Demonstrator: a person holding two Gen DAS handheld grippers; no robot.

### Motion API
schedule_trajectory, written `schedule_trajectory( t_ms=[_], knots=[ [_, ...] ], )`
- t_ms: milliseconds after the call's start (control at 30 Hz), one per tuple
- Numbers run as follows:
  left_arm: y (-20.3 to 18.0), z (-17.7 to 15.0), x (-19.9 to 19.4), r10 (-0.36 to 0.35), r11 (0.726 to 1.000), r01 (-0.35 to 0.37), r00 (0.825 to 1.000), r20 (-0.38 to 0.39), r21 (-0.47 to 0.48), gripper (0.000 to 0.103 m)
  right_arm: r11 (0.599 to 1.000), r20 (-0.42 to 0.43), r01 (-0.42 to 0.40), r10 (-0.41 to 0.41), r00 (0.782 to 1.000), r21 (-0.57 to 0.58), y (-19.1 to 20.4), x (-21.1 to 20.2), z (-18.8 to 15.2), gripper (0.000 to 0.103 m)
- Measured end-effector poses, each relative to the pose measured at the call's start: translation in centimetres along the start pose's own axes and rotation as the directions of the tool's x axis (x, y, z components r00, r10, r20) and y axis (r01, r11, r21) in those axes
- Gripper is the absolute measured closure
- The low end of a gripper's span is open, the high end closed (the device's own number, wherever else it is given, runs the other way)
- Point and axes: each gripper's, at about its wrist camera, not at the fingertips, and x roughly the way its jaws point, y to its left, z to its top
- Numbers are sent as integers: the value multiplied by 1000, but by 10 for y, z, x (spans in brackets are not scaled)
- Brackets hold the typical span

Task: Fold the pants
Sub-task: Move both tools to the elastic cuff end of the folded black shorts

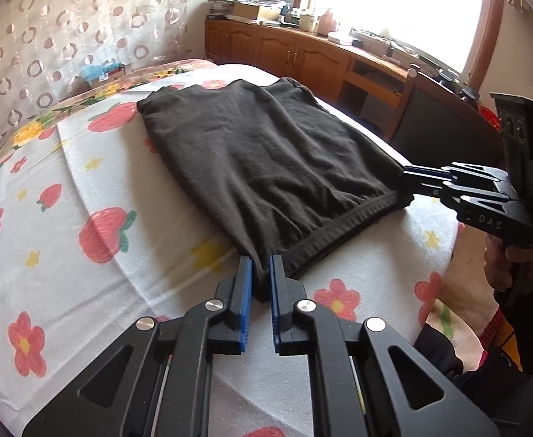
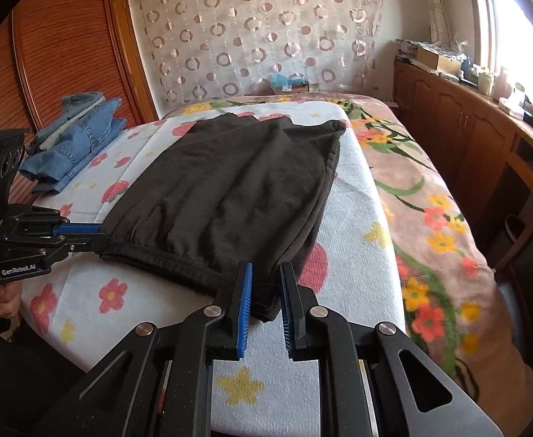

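Note:
Black pants (image 1: 263, 153) lie folded flat on a white strawberry-print cover (image 1: 84, 189), with the elastic waistband (image 1: 343, 225) along the near edge. My left gripper (image 1: 261, 273) is shut on the near left waistband corner, dark cloth pinched between its blue pads. In the right wrist view, this gripper (image 2: 102, 240) clamps the pants (image 2: 237, 182) from the left. My right gripper (image 2: 266, 273) is shut on the other waistband corner, a bunch of fabric between its fingers. From the left wrist view, that gripper (image 1: 408, 178) bites the pants' right corner.
A stack of folded blue jeans (image 2: 73, 138) lies at the far left of the bed. A floral blanket (image 2: 430, 200) covers the bed's right side. Wooden cabinets (image 1: 303, 54) with clutter run under the window. A person's hand (image 1: 499, 258) grips the right handle.

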Motion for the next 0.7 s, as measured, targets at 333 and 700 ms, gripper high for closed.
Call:
schedule_trajectory(
  t_ms=[333,700],
  knots=[
    [7,6,3,48,999,-48,999,2,-23,54,1000,5,4,-4,1000,25,-2,2,0,87],
    [13,8,12,72,996,-72,997,-8,-44,48,999,-30,5,-4,1000,54,-2,9,-6,75]
  ],
)
